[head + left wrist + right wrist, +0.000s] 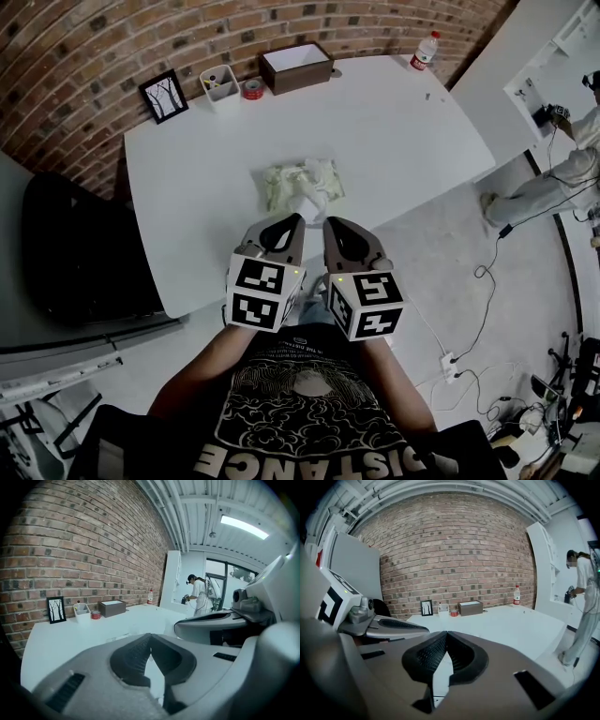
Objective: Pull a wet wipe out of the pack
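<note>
Wipe pack (pixel 301 187) mid-table (pixel 422 131); box (pixel 296 67), frame (pixel 164 96) behind.

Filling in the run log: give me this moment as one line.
left tool: shut, empty | right tool: shut, empty | wipe pack: on table, ahead of both tools

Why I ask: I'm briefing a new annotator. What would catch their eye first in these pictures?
The left gripper and right gripper, each with a black-and-white marker cube, are held side by side over the near edge of the white table, jaws shut and empty. Just beyond them lies the pale green wet wipe pack, a white wipe bunched up at its right side. A brick wall backs the table's far edge.
</note>
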`<state>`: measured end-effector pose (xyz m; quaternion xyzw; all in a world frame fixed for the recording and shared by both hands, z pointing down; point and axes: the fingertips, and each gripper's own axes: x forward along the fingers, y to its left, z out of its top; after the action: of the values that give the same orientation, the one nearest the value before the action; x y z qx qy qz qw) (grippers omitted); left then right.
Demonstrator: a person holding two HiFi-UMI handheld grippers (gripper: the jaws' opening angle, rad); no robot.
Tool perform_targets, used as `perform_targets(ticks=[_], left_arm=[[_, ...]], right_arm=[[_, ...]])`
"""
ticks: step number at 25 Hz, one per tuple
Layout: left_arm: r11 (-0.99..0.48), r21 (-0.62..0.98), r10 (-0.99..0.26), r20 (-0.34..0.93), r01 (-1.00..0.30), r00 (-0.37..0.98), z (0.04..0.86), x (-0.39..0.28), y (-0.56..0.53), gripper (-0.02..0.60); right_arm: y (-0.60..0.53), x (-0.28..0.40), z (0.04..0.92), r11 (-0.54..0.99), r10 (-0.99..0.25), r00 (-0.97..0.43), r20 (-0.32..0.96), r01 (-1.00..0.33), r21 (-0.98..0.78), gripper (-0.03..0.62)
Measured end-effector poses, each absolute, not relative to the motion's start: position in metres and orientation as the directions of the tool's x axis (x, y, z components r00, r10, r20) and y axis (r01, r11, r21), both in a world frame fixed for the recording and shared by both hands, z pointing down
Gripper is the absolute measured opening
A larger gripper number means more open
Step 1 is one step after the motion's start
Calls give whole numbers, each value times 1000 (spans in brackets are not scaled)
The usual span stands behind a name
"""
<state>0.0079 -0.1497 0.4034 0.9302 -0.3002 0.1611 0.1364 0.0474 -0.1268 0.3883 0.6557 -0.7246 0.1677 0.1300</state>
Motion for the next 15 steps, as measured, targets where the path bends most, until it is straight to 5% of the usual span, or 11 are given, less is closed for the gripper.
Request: perform_targets(ticks=[15], left_arm=[[-778, 144, -527, 382, -612, 759, 395, 12, -125, 12]], right_arm=[[-104, 45, 381, 101, -908, -132, 398, -990, -99, 17]])
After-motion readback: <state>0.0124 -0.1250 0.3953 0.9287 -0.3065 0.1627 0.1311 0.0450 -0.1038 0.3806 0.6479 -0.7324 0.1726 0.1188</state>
